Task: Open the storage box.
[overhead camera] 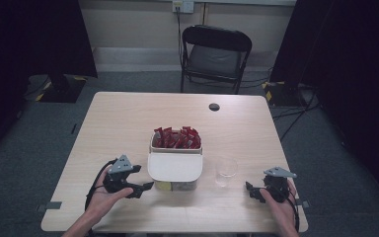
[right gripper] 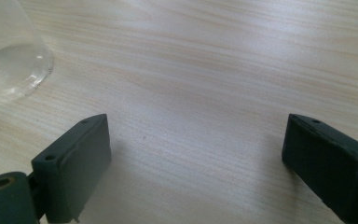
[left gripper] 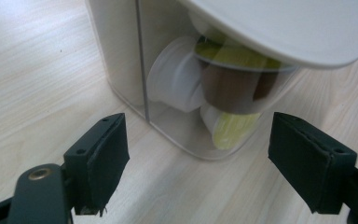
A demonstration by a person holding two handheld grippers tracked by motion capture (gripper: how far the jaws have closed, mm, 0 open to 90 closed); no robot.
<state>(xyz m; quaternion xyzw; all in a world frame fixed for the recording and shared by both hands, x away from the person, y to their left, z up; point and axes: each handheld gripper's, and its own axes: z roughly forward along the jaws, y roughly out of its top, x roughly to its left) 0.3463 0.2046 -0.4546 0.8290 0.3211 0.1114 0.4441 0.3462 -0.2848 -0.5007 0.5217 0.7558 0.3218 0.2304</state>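
**Left gripper lines up on the near end of the box**

Pale wood table (overhead camera: 128, 118), grey carpet around it and a black folding chair (overhead camera: 216, 54) beyond the far edge. Near the table's middle stands a clear storage box (overhead camera: 175, 160), its long axis running away from the person. The far half is open and packed with red sachets (overhead camera: 176, 138); a white lid (overhead camera: 174, 167) covers the near half, and through the wall below it show small white pods (left gripper: 175, 74) with green and brown tops.

Taking the box as the landmark: the left gripper (overhead camera: 137, 178) sits just beside its near-left corner, jaws spread wide and holding nothing. In the left gripper view that corner stands straight ahead between the two black jaws, close but not touching, with the lid overhanging above. The left hand is clearly the nearer one.

On the box's right, just beside it, stands an empty clear glass (overhead camera: 226, 171). The right gripper (overhead camera: 254, 191) rests farther out past the glass, well apart from the box, jaws likewise released and empty; the glass's base (right gripper: 9, 65) lies ahead and to one side of its jaws.

Judging from this, the next move belongs to the left gripper: a short advance toward the box's lidded end.
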